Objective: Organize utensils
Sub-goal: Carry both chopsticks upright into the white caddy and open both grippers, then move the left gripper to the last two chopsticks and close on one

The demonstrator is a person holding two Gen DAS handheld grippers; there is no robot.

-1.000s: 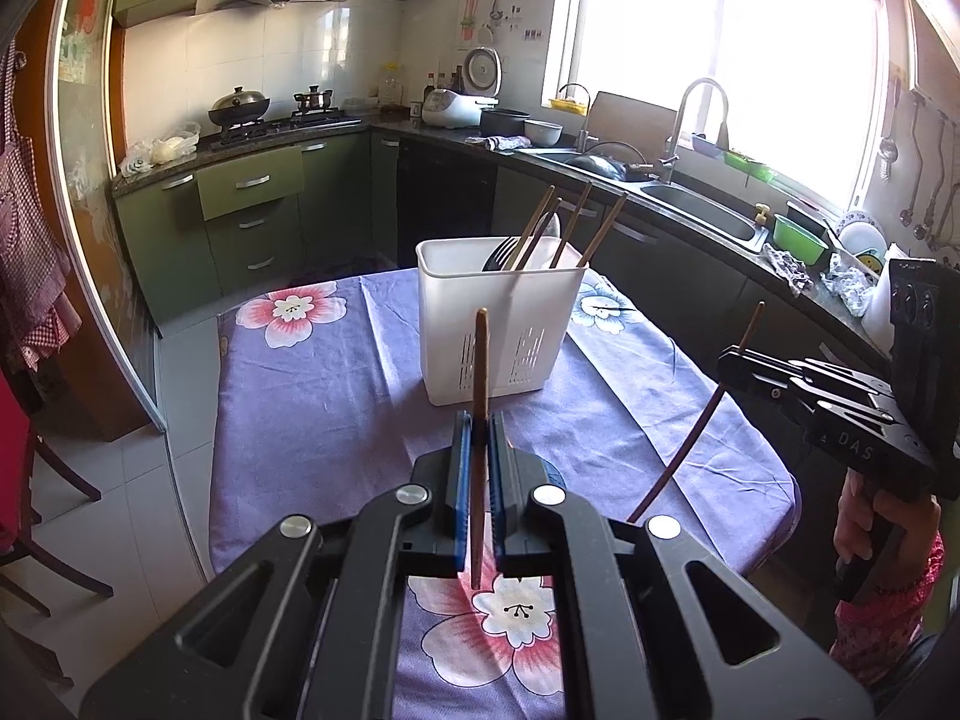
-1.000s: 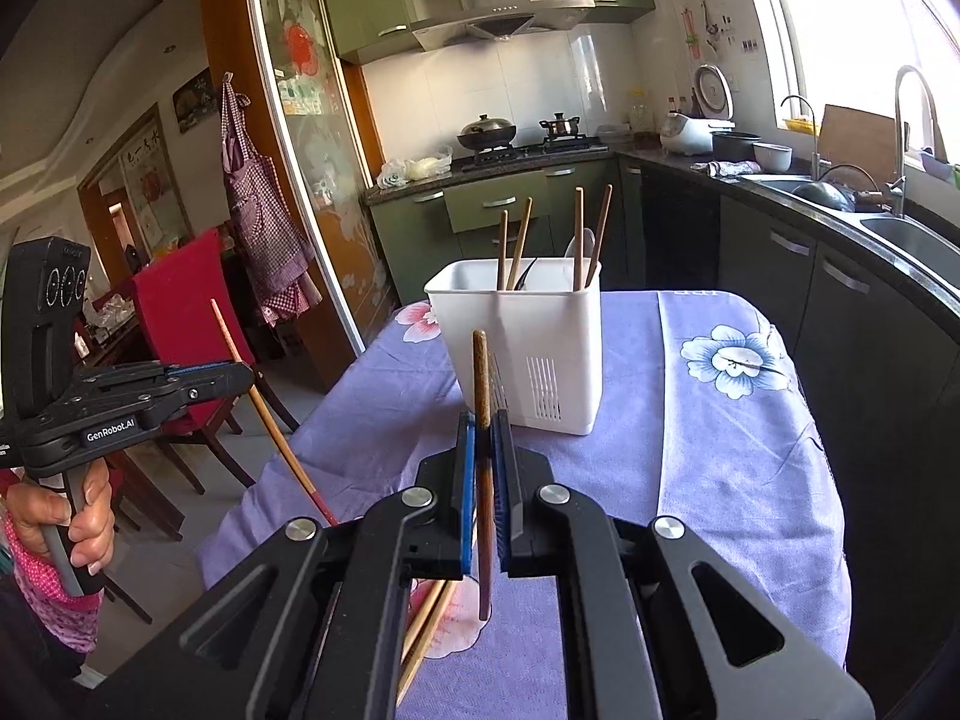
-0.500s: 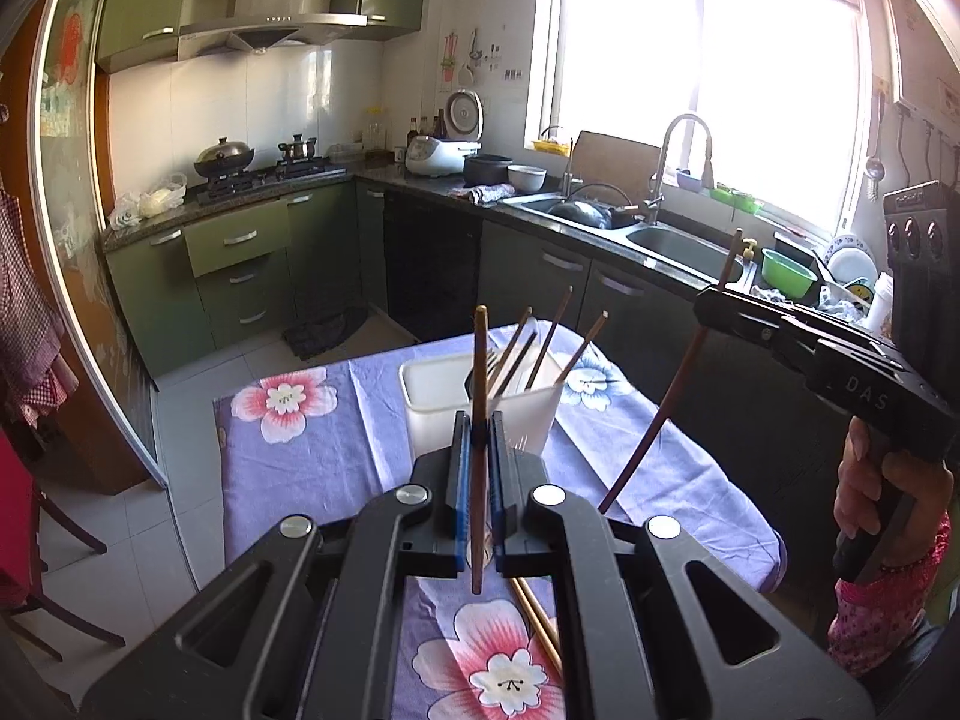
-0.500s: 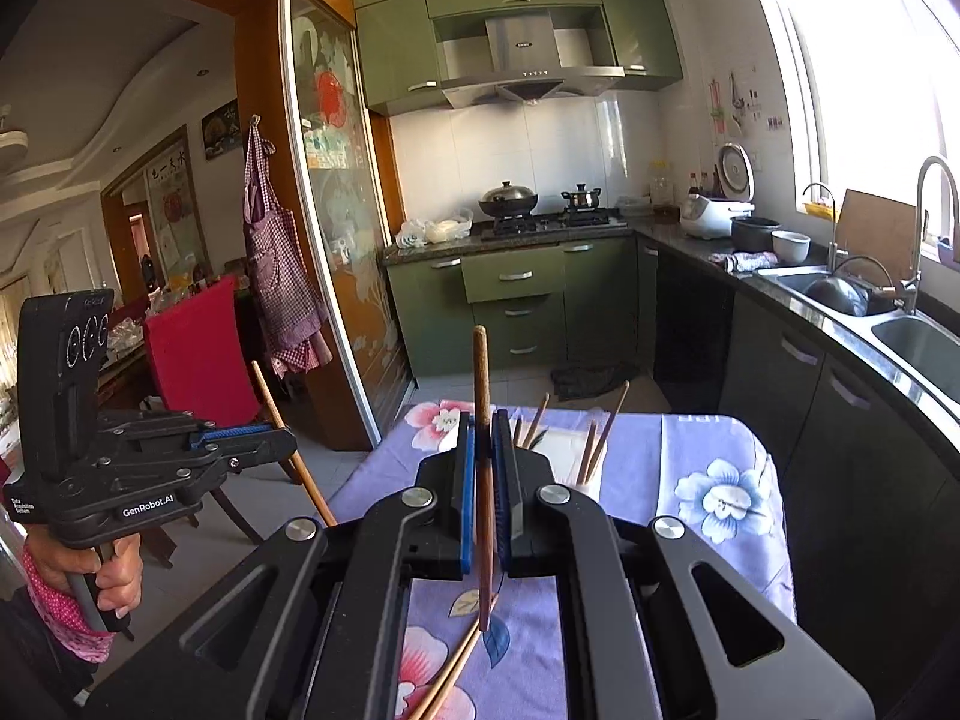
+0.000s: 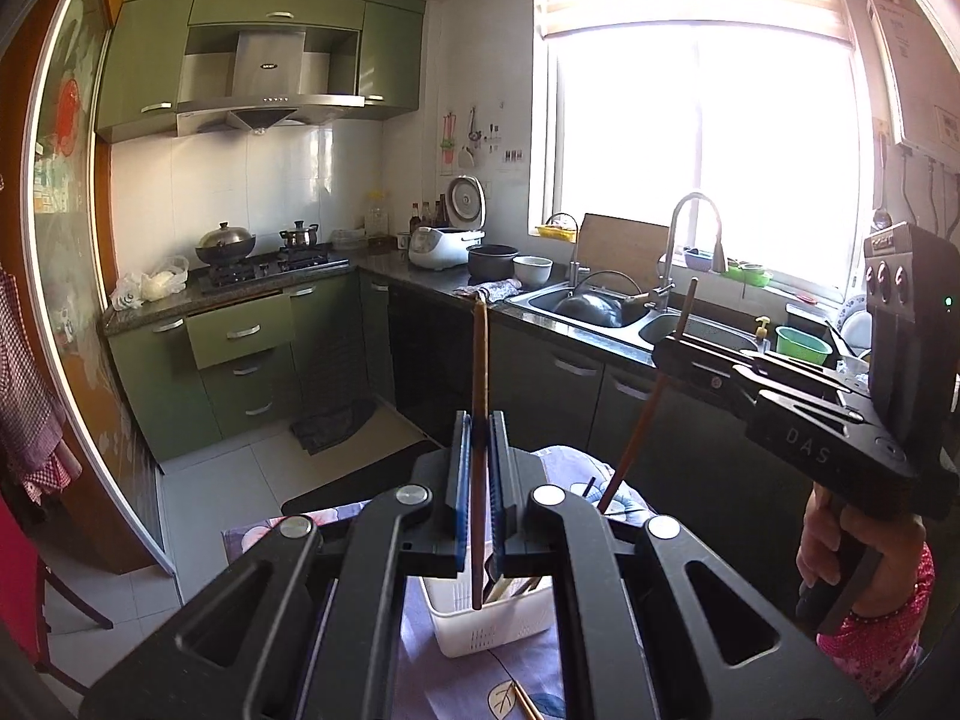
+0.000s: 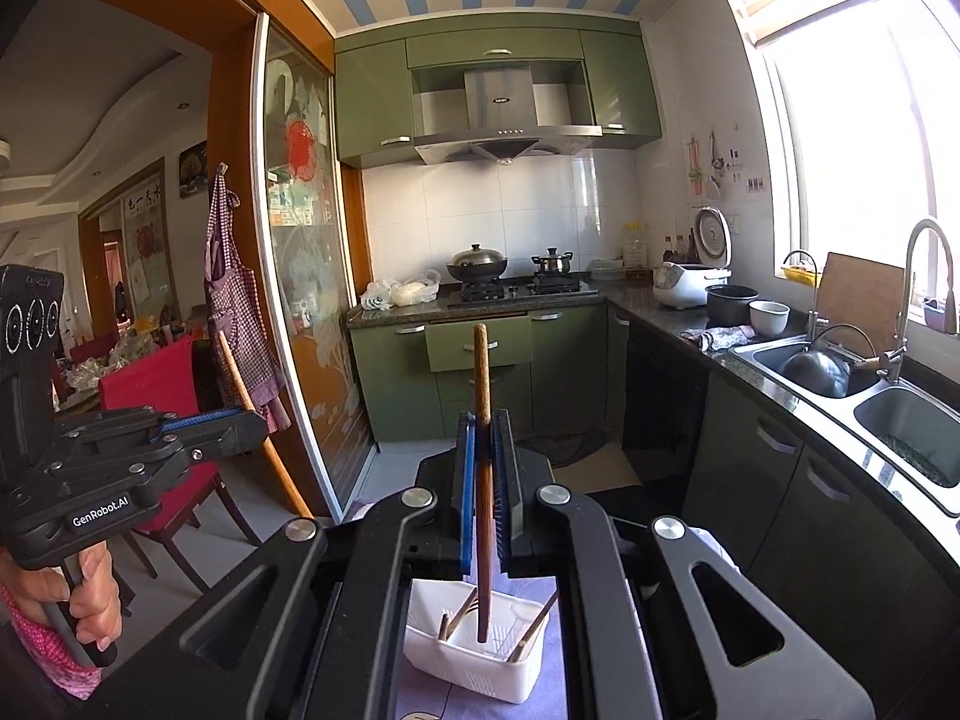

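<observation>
My left gripper (image 5: pixel 478 420) is shut on a brown wooden chopstick (image 5: pixel 479 372), held upright high above the white utensil caddy (image 5: pixel 492 621). My right gripper (image 6: pixel 485 420) is shut on another wooden chopstick (image 6: pixel 481 396), upright, its lower tip over the caddy (image 6: pixel 474 660). The caddy holds several chopsticks and stands on the purple flowered tablecloth (image 5: pixel 456 684). The right gripper also shows in the left wrist view (image 5: pixel 678 342), and the left gripper in the right wrist view (image 6: pixel 240 420). More chopsticks (image 5: pixel 525 702) lie on the cloth.
Green kitchen cabinets (image 5: pixel 240 372), a stove with pots (image 5: pixel 264 264) and a sink (image 5: pixel 600 306) lie behind the table. A red chair (image 6: pixel 156 396) stands left. A sliding glass door (image 6: pixel 306 300) is near it.
Both grippers have risen with their chopsticks and moved over the caddy, which has dropped from mid-view to the bottom of both views.
</observation>
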